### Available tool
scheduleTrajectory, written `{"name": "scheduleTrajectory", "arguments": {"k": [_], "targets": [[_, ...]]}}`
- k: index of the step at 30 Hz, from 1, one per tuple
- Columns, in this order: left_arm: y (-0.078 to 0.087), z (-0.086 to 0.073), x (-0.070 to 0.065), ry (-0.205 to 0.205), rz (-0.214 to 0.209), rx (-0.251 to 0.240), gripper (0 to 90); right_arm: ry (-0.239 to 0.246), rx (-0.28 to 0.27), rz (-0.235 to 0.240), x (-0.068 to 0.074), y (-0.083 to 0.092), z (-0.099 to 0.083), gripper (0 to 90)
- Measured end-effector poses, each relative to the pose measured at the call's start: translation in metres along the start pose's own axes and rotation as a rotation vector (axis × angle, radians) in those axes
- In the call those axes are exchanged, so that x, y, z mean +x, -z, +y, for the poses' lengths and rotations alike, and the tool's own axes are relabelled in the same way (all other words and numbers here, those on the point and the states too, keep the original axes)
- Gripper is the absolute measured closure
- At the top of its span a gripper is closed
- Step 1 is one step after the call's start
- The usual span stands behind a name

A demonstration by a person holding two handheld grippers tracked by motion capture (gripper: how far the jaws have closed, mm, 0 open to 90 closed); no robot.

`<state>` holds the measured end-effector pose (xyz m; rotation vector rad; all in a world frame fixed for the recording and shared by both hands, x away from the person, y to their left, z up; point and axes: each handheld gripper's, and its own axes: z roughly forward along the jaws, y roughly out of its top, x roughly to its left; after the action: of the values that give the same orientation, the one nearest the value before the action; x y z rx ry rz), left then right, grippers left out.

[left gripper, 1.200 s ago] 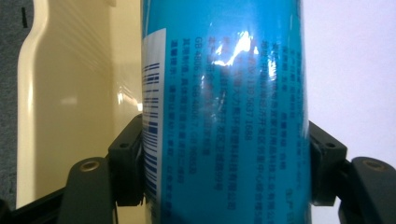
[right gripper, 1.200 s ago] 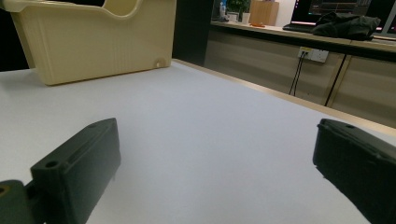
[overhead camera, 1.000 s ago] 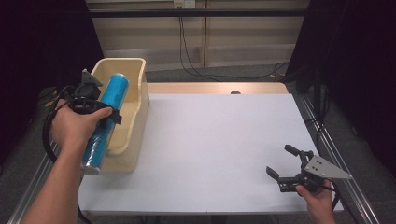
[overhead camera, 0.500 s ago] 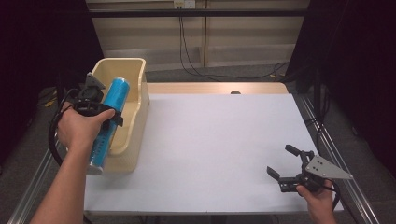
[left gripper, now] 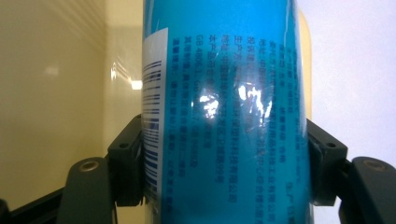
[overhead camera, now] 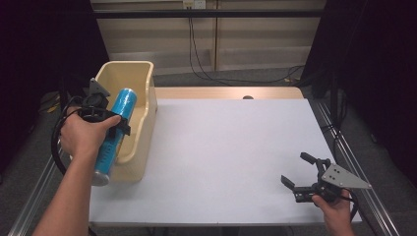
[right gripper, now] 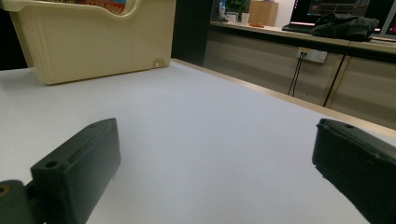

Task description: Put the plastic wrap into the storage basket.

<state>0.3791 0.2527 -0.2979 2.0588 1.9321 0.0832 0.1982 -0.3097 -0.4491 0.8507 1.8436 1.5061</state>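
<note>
The blue can (overhead camera: 114, 132) I hold clamped in my left gripper (overhead camera: 105, 123) over the beige bin (overhead camera: 140, 78); my right gripper (overhead camera: 307, 174) rests with wide, empty jaws

A glossy blue can (overhead camera: 114, 132) with a barcode label hangs tilted above the cream bin (overhead camera: 142, 101).

A white table (overhead camera: 231, 147) with a pale wooden strip along its far edge carries the scene. A cream plastic bin (overhead camera: 142, 113) stands directly on it at the left edge, long side running front to back. The right gripper (overhead camera: 302, 179) rests low at the table's near right corner.
</note>
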Motion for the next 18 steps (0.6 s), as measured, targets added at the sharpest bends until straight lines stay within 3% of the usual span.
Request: {"name": "scheduleTrajectory", "arguments": {"k": [9,13,14,15,18], "targets": [[-0.003,0.004,-0.001,0.008,0.016,0.039,31.3,-0.003,-0.005,-0.004,0.0,0.001,0.0,0.6],[-0.001,0.007,-0.003,-0.013,0.032,0.048,30.3,-0.005,-0.001,-0.005,-0.001,0.001,0.0,0.6],[0.002,0.008,-0.003,0.003,0.032,0.041,30.3,-0.004,-0.002,-0.007,-0.001,0.001,0.0,0.6],[0.011,0.011,-0.004,-0.005,0.011,0.021,30.2,-0.003,-0.006,-0.006,-0.001,0.001,0.0,0.6],[0.02,0.014,-0.006,-0.025,0.018,0.013,26.4,-0.004,-0.004,-0.007,0.0,0.001,0.0,0.6]]}}
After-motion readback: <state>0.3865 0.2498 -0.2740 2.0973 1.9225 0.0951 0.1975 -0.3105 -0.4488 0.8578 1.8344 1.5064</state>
